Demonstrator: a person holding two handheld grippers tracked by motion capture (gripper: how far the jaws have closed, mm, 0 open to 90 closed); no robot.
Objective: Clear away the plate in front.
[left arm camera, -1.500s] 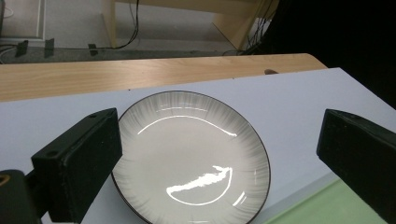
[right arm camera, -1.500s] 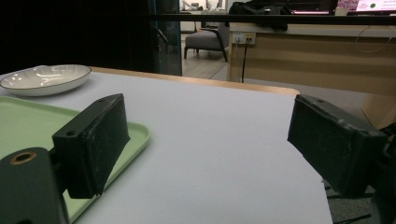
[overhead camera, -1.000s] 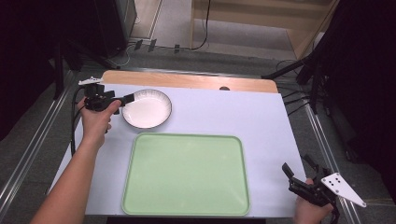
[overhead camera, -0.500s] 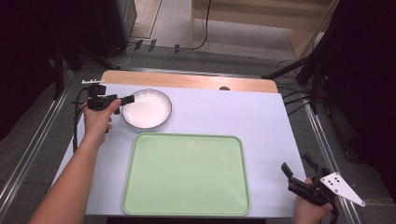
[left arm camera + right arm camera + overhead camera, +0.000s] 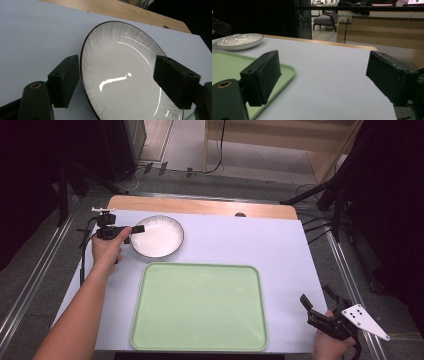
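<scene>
- While the left gripper settles over the near rim of a white plate, its fingers have just been closing and straddle that rim, one outside on the desk, one over the bowl of the plate, not yet pressing on it.
- Covered in a smooth pale sheet with a wooden strip along the far edge, the desk carries the largest item, a matte mint-green tray with rounded corners and a raised lip, lying empty just in front of the plate.
- Round, shallow and glossy, the plate looks ceramic, with a thin dark edge line and faint brushed streaks; it sits at the desk's far left.
- Judging by that glaze and the thin sloping rim, the pinch could slip, or tip the plate so it clatters against the tray's lip.
- Idle at the near right corner, the right gripper keeps its fingers spread wide on nothing.
</scene>
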